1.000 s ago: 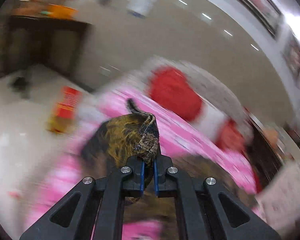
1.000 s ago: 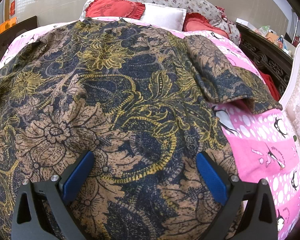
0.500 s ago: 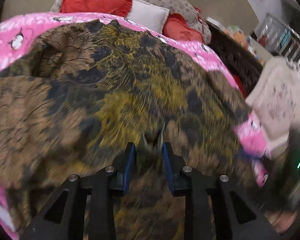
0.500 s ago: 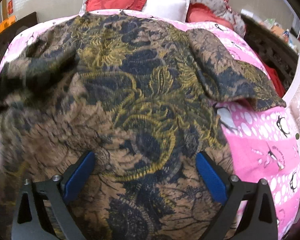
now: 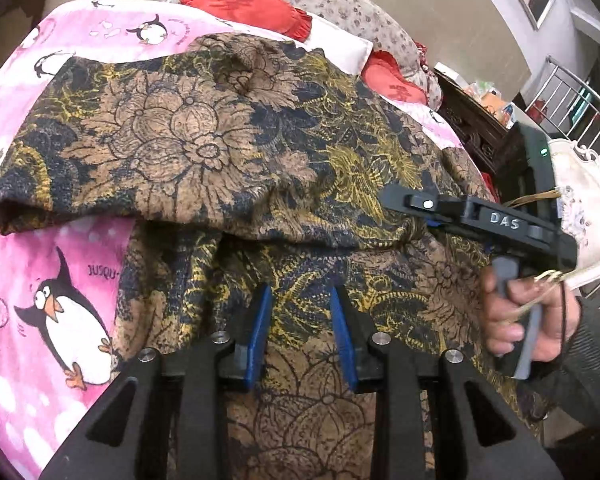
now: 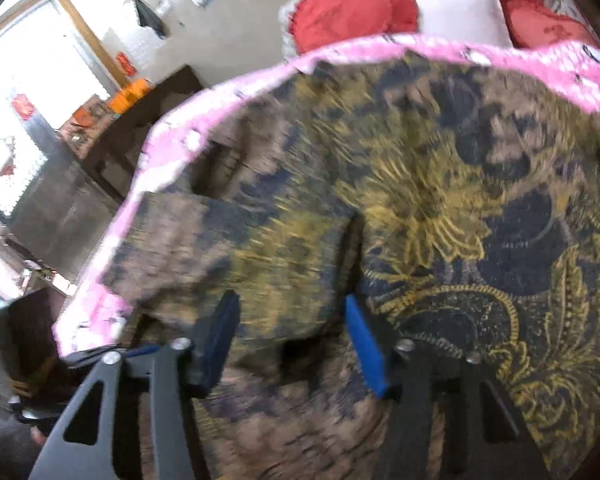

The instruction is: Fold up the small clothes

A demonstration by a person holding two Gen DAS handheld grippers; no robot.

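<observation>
A brown, navy and gold floral-print batik shirt lies spread on the pink penguin-print bedspread, its collar end toward the red frilled cushions at the head of the bed. One side panel with its sleeve is folded over onto the body of the shirt, the fold edge running across just beyond the left gripper.

The left gripper hovers over the lower part of the shirt with its blue-padded jaws narrowly parted and nothing between them. In the left wrist view the right gripper comes in from the side, held in a hand, its tip at a pucker of cloth on the folded layer; whether it pinches that cloth cannot be told there. Its own blurred view shows its jaws standing apart over the fabric, so it seems to hold nothing.

The step in hand looks like settling this side fold. To do it well, the folded edge should lie straight and parallel to the shirt's length, so the pucker near the right gripper wants smoothing outward before the opposite side is taken. Grips belong at the hem and shoulder, low and gentle, since this loose cloth drags easily.
</observation>
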